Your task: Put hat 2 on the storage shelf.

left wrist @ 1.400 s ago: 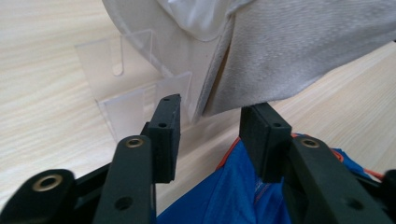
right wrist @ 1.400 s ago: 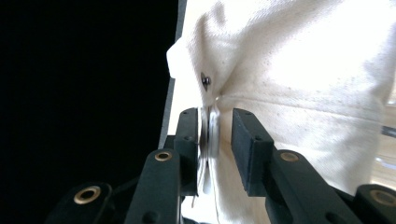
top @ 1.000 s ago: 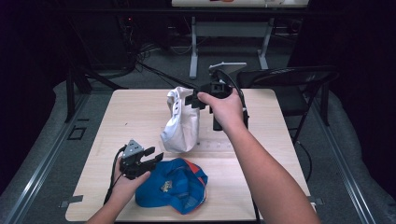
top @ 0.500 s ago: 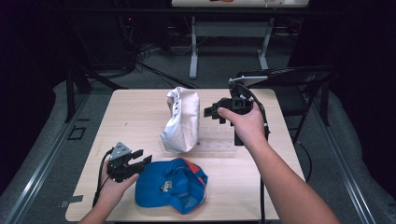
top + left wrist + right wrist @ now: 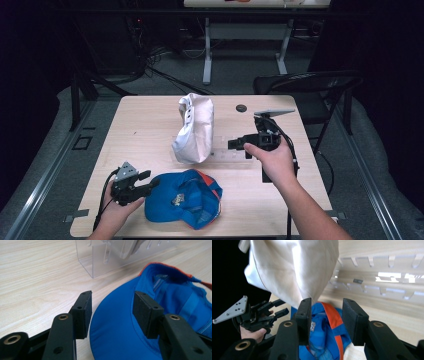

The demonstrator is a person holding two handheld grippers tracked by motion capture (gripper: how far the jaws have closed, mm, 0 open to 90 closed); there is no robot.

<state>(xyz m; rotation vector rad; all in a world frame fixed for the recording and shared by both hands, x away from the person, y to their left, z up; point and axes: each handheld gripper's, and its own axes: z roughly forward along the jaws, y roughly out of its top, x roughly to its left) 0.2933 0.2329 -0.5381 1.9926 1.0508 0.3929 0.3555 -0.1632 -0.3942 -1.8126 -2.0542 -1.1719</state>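
My left tongs (image 5: 145, 182) sat at seven o'clock on the tabletop (image 5: 150, 125), jaws apart and just opening further, the blue cap's (image 5: 182, 197) brim between them but not pinched. That cap lay flat at six o'clock, not yet hung. At the centre the white cap (image 5: 192, 127) already hung on the clear rack (image 5: 105, 260), so I judged half the job done. At three o'clock my right tongs (image 5: 239, 145) were wide and empty, pointing toward nine o'clock; their jaws had just been opening too.
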